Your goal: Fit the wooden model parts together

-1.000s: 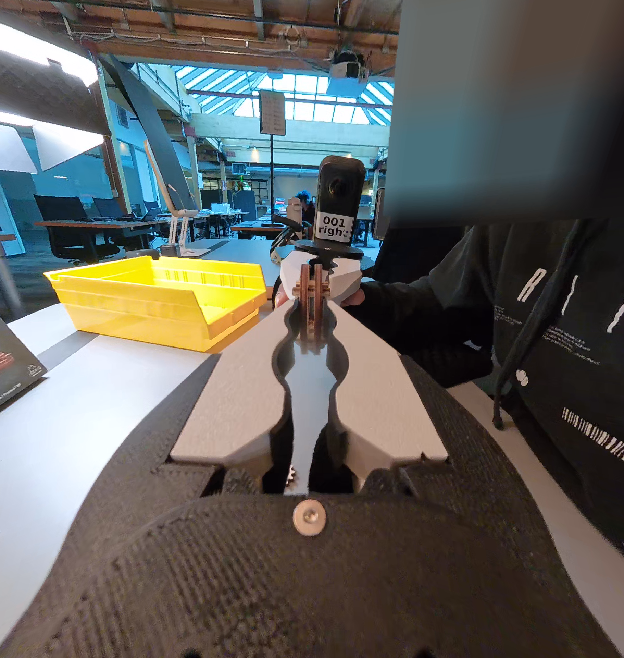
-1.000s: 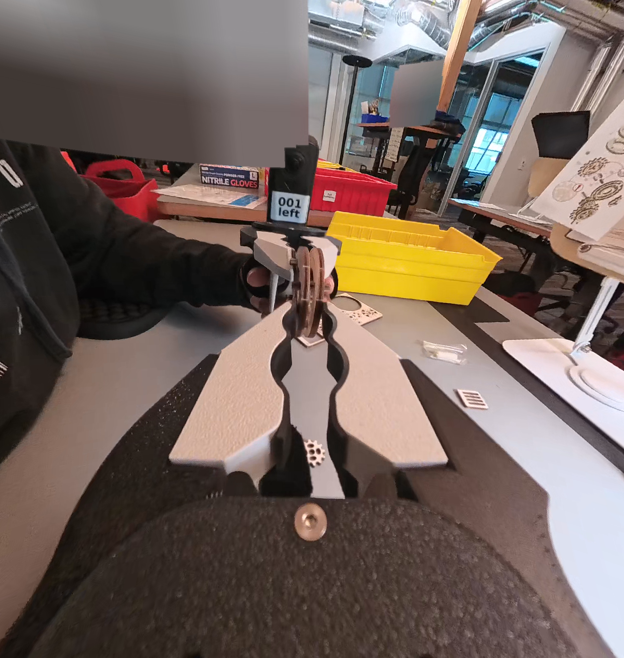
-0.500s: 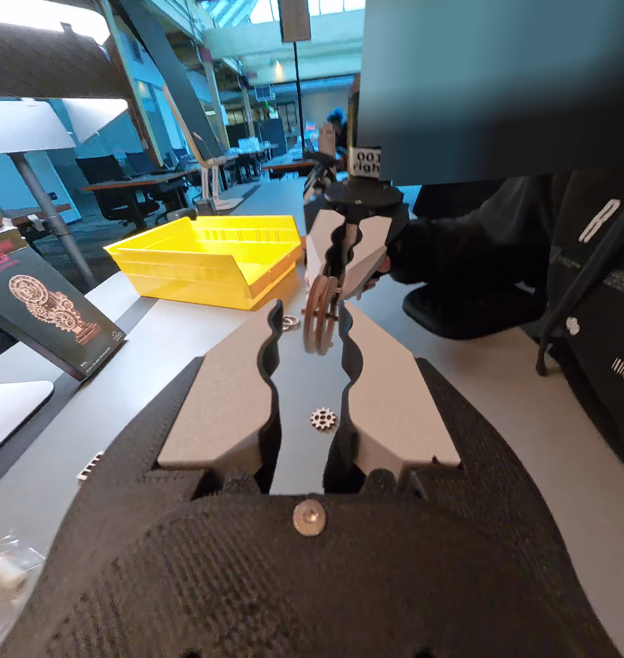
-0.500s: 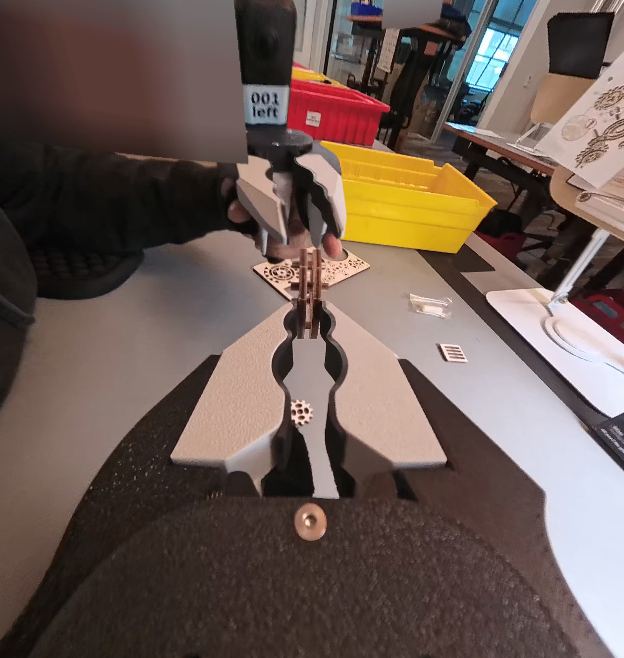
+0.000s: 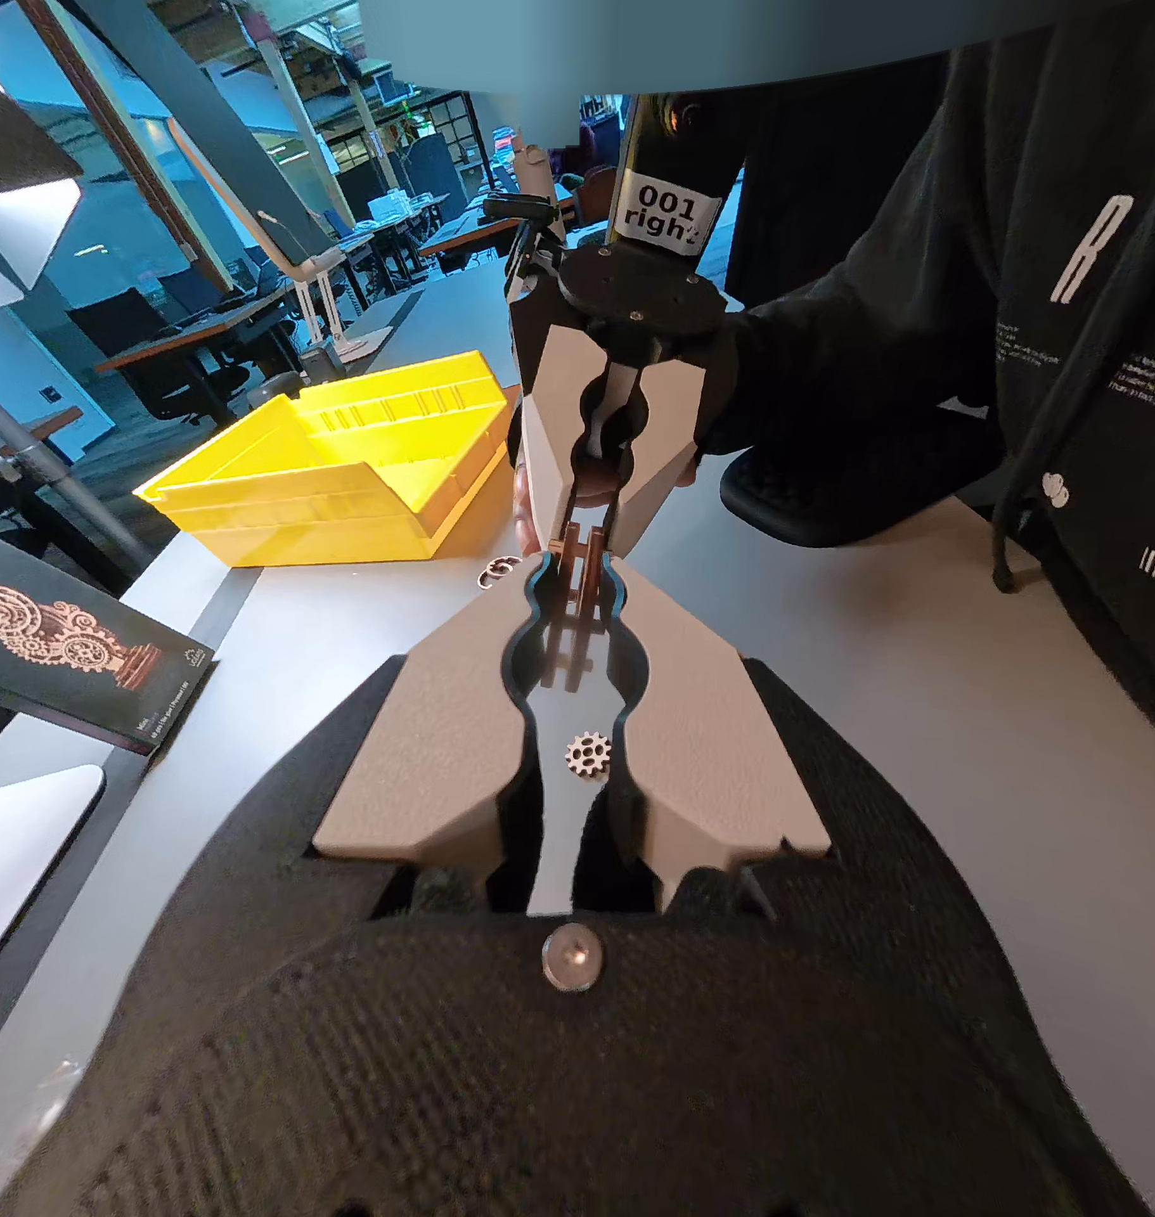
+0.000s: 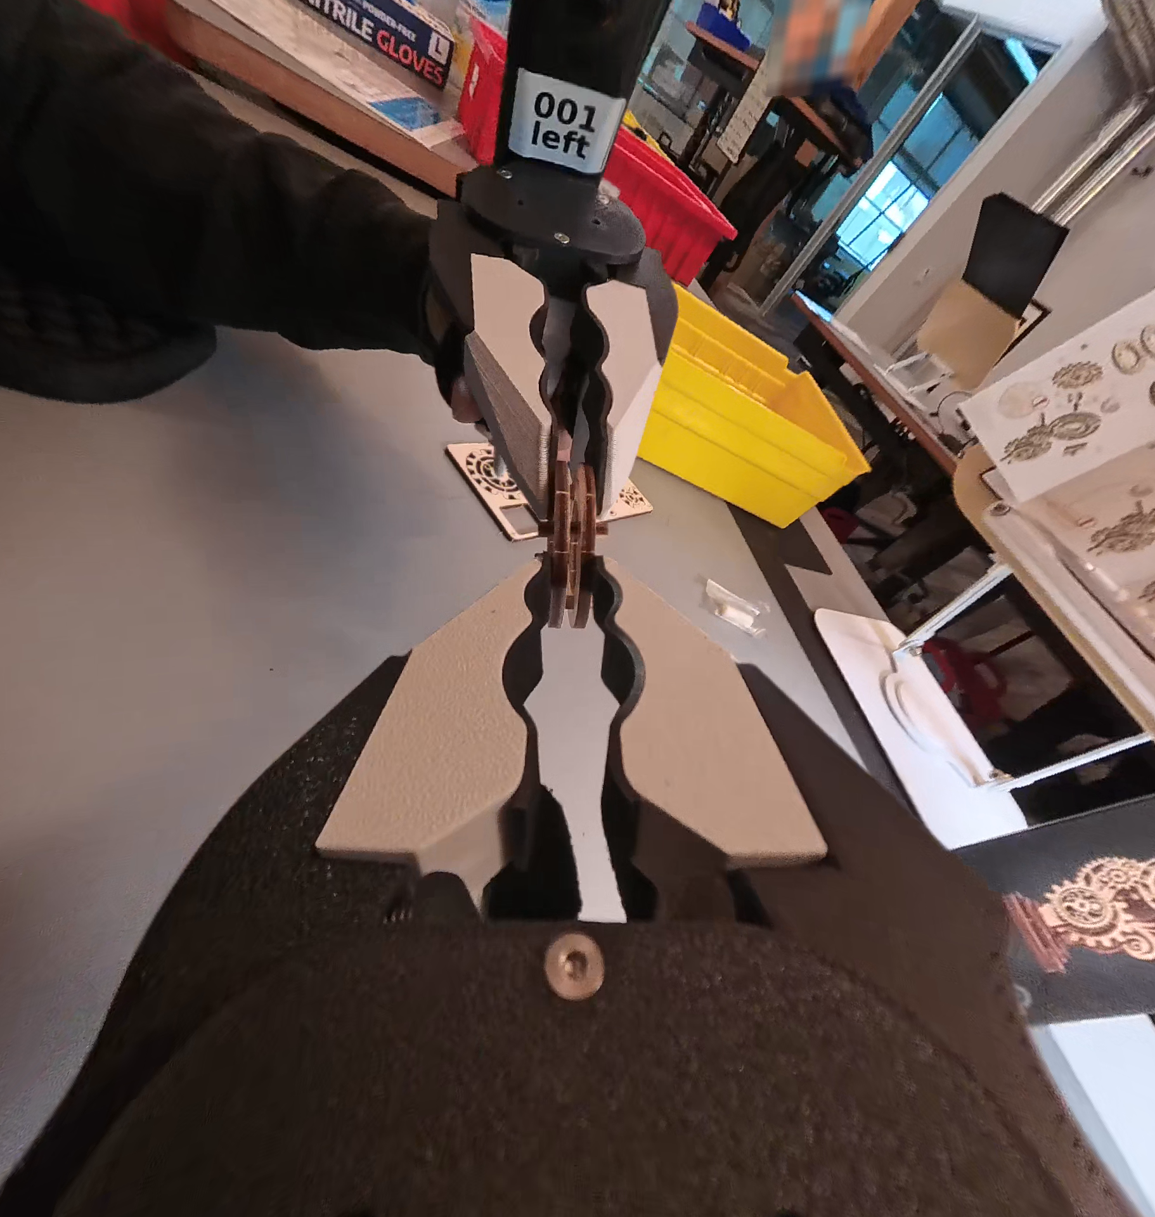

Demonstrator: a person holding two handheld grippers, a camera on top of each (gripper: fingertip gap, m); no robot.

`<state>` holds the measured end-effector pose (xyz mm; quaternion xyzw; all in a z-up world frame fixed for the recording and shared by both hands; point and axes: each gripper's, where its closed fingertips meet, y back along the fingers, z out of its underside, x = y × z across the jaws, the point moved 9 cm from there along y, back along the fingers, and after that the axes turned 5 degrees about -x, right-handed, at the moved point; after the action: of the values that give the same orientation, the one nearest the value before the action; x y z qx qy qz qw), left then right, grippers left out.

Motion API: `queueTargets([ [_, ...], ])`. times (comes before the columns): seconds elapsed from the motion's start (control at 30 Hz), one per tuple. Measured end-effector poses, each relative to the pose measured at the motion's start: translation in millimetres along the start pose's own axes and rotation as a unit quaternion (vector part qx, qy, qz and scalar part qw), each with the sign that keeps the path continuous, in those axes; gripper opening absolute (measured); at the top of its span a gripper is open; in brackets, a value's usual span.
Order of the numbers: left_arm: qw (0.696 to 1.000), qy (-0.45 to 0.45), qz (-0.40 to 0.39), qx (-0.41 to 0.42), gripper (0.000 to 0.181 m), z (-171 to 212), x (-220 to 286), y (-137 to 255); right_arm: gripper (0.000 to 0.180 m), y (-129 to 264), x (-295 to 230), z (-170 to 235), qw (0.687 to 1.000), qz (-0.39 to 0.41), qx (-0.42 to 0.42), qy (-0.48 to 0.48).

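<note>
The grey counter [image 5: 858,658] carries a yellow bin [image 5: 338,481], its visible inside bare. Above the counter, the left gripper [image 5: 575,579] and right gripper [image 6: 571,579] meet tip to tip, each clamped narrowly on the wooden wheel assembly [image 6: 569,560]. A small gear [image 5: 588,756] lies on the counter below the left gripper.

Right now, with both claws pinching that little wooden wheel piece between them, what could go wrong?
1. The brown double-disc wooden assembly is pinched only at the tips of the left claw and the right claw; a twist of either could pop it loose or snap its thin cross pegs.
2. If it drops, it may land on the small pale wooden gear lying on the grey table below and knock it away.
</note>
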<state>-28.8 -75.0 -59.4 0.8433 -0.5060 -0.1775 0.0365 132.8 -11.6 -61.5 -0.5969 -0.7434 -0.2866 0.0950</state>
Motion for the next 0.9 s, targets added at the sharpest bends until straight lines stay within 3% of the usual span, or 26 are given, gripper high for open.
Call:
queueTargets([
  [0.53,0.999,-0.033,-0.010,-0.002,0.011,-1,3,1,0.009,0,-3,-2,1.000,0.012,-0.003,0.027],
  [0.63,1.000,-0.009,-0.014,-0.012,0.013,5,0,0,0.009,-3,-3,1,0.999,0.019,-0.019,0.036],
  [0.7,0.999,0.021,-0.021,-0.014,0.026,12,-5,0,0.008,-6,-4,7,0.998,0.029,-0.034,0.051],
  [0.9,0.979,0.198,-0.040,0.014,0.048,29,-29,3,0.009,-14,-4,22,0.987,0.077,-0.086,0.111],
])
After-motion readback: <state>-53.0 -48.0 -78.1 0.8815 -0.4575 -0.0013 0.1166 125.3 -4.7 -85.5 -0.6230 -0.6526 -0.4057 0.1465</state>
